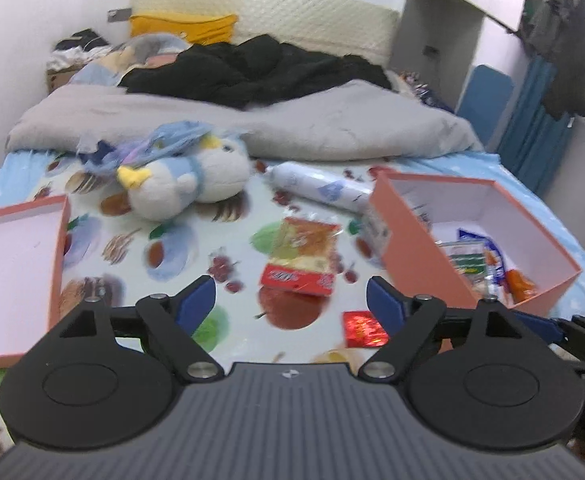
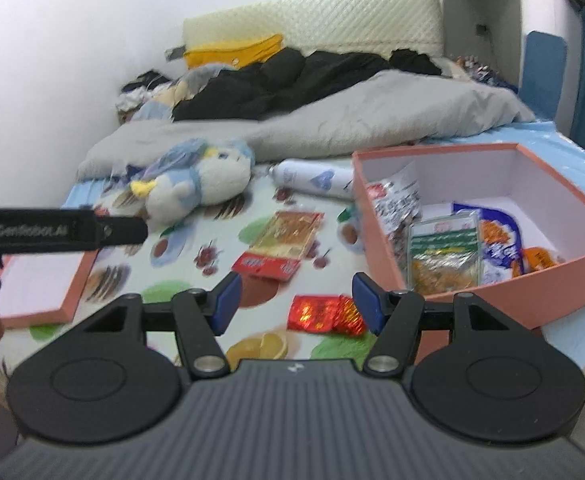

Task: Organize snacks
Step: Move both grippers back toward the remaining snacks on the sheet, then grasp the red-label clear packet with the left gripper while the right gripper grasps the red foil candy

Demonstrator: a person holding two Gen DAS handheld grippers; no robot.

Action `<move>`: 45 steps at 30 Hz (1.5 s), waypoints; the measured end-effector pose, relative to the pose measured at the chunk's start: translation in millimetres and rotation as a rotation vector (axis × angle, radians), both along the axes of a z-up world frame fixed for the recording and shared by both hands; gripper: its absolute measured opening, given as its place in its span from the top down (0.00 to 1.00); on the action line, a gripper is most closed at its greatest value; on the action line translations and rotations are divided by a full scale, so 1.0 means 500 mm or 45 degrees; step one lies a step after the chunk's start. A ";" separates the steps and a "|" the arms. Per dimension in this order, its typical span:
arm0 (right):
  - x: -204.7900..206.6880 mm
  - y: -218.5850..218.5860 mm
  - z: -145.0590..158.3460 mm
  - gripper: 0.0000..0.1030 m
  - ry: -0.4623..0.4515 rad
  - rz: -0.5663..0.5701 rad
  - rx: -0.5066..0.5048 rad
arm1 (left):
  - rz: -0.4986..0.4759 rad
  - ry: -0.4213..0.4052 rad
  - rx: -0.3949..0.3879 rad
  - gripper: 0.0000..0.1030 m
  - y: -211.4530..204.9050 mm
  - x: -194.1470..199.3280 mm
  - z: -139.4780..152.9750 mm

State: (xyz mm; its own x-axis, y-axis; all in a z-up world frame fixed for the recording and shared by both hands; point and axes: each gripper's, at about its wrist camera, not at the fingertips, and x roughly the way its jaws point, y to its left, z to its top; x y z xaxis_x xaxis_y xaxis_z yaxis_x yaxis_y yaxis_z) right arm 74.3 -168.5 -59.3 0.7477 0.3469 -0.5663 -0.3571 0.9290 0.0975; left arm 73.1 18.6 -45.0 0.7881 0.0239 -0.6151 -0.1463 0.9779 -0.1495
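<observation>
So both your grippers are empty right now: left gripper [image 1: 291, 300] has its jaws spread wide over the red-and-yellow snack pack [image 1: 302, 258], right gripper [image 2: 294, 300] sits about half open by the red foil packet [image 2: 326, 314]. Makes sense, since those two lie loose on the bed [image 2: 180, 256] while the pink box [image 2: 376, 216] already holds the other snacks.
</observation>
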 end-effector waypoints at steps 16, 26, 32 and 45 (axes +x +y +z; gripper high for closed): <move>0.100 0.071 -0.133 0.39 0.133 -0.116 -0.114 | -0.027 0.249 -0.136 0.14 0.058 0.191 -0.181; 0.173 0.077 -0.216 0.40 0.176 -0.406 -0.121 | -0.137 0.327 -0.104 0.14 0.054 0.393 -0.266; 0.202 0.095 -0.255 0.53 0.176 -0.463 -0.242 | -0.216 0.333 -0.058 0.14 0.048 0.496 -0.293; 0.233 0.105 -0.265 0.52 0.225 -0.353 -0.231 | -0.333 0.344 -0.010 0.08 0.008 0.617 -0.337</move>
State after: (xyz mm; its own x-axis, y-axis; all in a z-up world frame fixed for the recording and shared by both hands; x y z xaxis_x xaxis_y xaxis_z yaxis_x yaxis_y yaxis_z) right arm 190.7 -116.0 -191.9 0.6846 0.0273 -0.7284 -0.0821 0.9958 -0.0399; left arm 381.7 22.8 -213.6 0.5763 -0.1621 -0.8010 0.0728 0.9864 -0.1472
